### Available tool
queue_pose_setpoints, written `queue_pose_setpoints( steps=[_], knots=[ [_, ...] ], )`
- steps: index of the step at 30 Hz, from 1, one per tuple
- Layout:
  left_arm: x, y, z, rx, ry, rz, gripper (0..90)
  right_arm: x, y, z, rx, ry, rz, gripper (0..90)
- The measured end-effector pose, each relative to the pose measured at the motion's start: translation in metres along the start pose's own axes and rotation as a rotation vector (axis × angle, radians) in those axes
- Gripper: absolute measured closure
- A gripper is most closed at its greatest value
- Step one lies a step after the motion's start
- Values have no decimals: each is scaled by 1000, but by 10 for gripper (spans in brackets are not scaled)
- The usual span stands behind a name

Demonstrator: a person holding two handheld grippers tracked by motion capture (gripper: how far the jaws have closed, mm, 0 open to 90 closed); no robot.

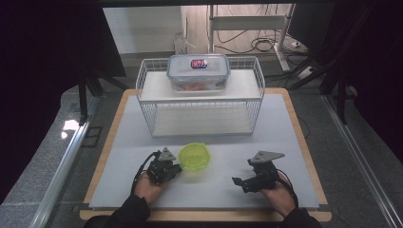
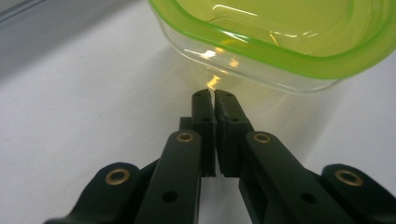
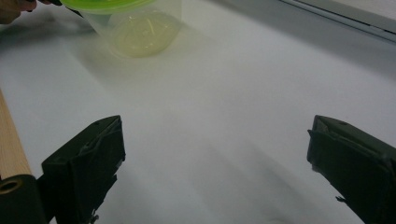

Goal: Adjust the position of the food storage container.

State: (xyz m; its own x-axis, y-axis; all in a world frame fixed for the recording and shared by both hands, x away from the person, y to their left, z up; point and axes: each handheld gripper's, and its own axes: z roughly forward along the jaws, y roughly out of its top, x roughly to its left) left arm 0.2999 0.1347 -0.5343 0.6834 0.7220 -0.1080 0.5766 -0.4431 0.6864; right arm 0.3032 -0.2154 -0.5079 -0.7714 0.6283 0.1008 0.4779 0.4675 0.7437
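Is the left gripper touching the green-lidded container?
Cannot tell. In the left gripper view the shut fingers end just short of the container, with no plain gap or contact.

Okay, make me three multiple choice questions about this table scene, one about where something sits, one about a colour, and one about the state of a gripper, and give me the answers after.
1. Where is the rectangular lidded container?
A. on top of the white wire rack
B. on the mat beside the right gripper
C. on the floor

2. What colour is the lid of the round container?
A. red
B. yellow-green
C. black

3. How do the jaws of the left gripper stand?
A. wide apart
B. clamped on the round container's rim
C. closed together, empty, just short of the container

Answers: A, the high view shows it on the rack's upper shelf; B, the lid is yellow-green in every view; C, the left gripper view shows the jaws together in front of the container wall.
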Motion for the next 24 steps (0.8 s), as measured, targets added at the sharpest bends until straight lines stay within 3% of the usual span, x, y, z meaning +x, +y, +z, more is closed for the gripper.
queue_pose_setpoints(
  steps=[5,10,18,24],
  knots=[
    [-3,0,2,14,15,13,851,0,0,0,-1,2,-2,40],
    [0,-3,-9,0,39,13,767,-1,0,0,-4,4,1,40],
    [-2,-17,-37,-39,76,38,527,-1,3,-1,-34,-9,14,35],
    [2,-29,-53,-96,84,18,308,-2,3,-1,-40,-13,22,34]
  ],
)
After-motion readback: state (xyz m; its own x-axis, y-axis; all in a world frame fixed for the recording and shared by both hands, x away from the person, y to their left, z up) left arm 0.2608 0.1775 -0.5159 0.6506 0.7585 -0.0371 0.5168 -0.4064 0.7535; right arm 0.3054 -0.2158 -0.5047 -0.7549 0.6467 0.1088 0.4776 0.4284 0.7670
